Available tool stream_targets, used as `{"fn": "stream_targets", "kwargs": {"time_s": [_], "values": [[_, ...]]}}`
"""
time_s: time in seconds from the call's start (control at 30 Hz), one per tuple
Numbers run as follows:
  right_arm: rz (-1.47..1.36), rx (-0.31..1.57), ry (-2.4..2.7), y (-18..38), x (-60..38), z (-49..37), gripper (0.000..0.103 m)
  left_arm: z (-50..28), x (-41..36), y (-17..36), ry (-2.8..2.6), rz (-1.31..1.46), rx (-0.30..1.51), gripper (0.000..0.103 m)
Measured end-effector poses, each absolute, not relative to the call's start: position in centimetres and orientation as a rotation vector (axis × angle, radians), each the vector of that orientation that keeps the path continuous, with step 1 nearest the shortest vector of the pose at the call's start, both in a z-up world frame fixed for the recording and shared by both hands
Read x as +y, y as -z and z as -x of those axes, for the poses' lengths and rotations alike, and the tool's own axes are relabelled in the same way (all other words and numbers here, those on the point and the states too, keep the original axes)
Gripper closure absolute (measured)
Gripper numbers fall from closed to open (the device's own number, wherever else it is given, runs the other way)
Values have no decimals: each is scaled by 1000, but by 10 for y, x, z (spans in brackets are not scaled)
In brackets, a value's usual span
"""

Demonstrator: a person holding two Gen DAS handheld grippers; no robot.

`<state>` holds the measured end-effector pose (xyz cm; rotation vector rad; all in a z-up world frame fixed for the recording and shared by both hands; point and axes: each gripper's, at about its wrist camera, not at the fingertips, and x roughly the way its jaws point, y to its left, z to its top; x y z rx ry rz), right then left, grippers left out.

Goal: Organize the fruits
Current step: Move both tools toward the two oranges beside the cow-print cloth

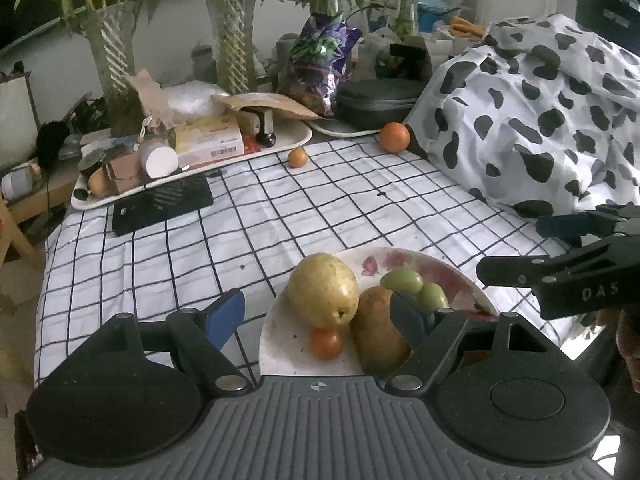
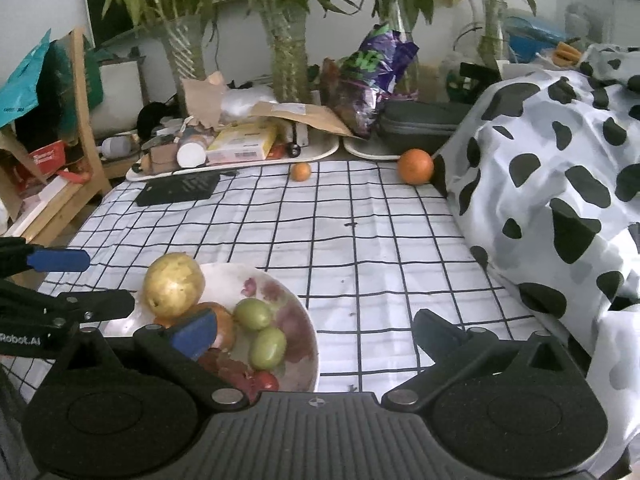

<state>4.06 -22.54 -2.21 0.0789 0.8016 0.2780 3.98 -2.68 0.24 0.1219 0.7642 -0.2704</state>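
The left claw (image 1: 318, 318) is spread wide with nothing between its blue-padded fingers, hovering just over the near edge of the white floral-patterned plate (image 1: 280, 356); the right claw (image 2: 316, 330) is likewise open and empty, its left finger over the same plate (image 2: 308, 344). On the plate lie a large yellow-green pear (image 1: 323, 289), a brownish oblong fruit (image 1: 378, 332), a small red-orange tomato-like fruit (image 1: 326, 343) and two green plum-sized fruits (image 1: 402, 281). Well beyond, at the far edge of the black-and-white checked cloth covering the surface (image 1: 280, 208), sit a small orange fruit (image 1: 297, 158) and a larger round orange (image 1: 395, 137), the latter just beside the cow-print fabric (image 1: 540, 120). These two likely remain to be gathered. Both look firm, smooth and prone to rolling, so a grip across the widest middle seems safest.
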Motion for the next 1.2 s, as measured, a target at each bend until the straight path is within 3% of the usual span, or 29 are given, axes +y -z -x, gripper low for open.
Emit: {"fn": "stream_targets", "kwargs": {"time_s": [0.77, 1.2], "values": [[-42, 794, -133, 47, -254, -158, 0, -147, -49, 3, 367, -249, 685, 24], [0, 797, -160, 68, -253, -231, 0, -216, -59, 36, 423, -359, 636, 25]]}}
